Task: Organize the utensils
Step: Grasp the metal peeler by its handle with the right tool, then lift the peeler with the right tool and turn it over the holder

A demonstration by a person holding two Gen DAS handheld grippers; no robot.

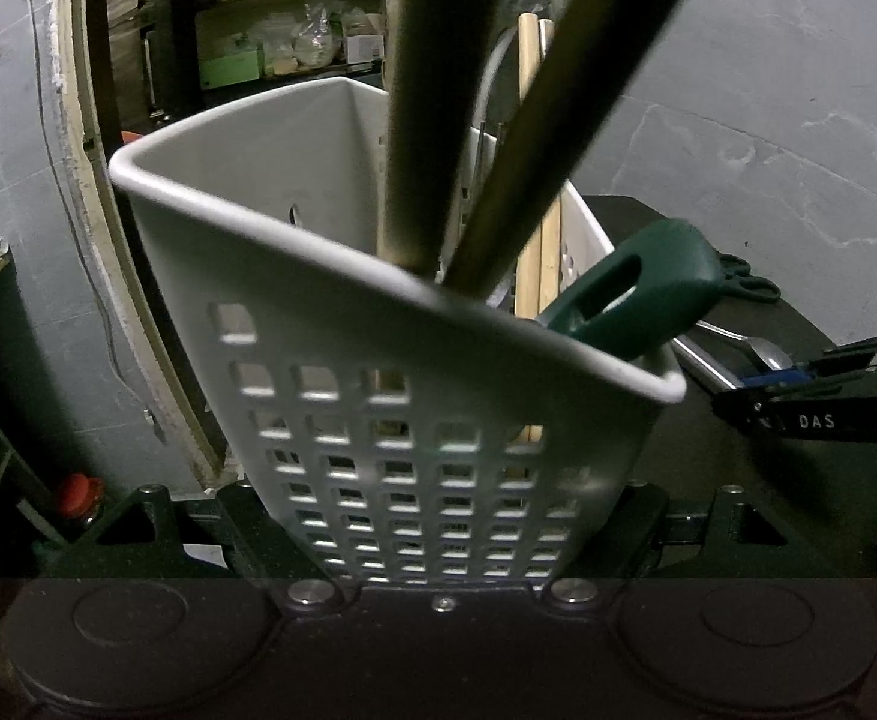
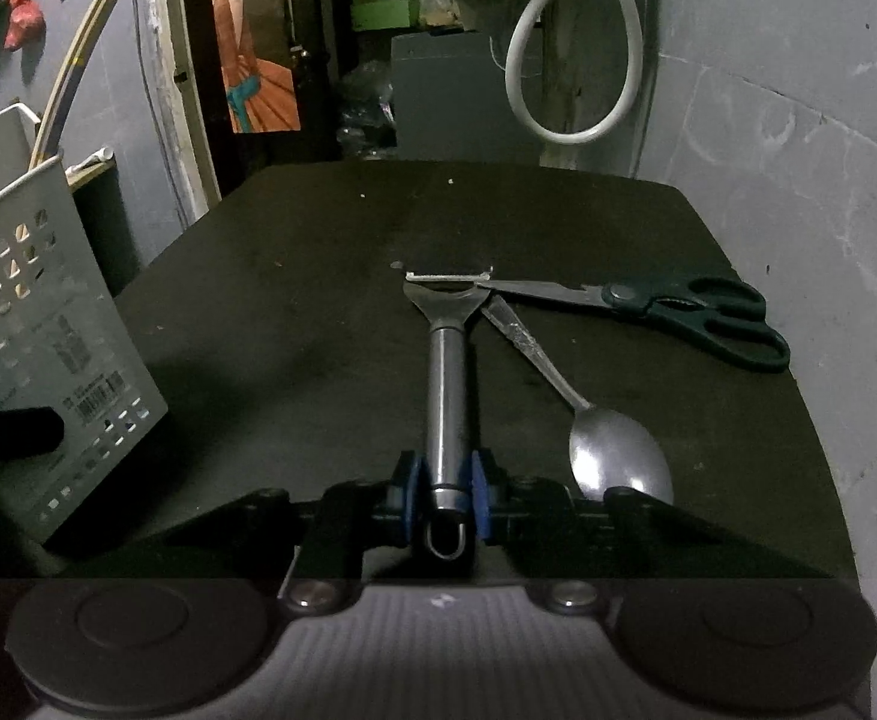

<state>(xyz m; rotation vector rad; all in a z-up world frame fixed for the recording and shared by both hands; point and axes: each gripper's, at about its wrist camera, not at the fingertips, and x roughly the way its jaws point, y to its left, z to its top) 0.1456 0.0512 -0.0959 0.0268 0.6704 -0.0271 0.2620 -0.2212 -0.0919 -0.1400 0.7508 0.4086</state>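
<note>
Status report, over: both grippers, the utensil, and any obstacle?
Left gripper shut on white basket, tilted. Right gripper shut on peeler handle, on table. Spoon, scissors touch peeler head.

Left wrist view hugs the basket; right overlooks the table; both share these.

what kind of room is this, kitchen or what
Probably a storeroom or utility corner of a home rather than a fitted kitchen: bare grey walls, a doorway onto cluttered shelves, and a hose loop hanging behind a dark table that serves as the work surface.
</note>
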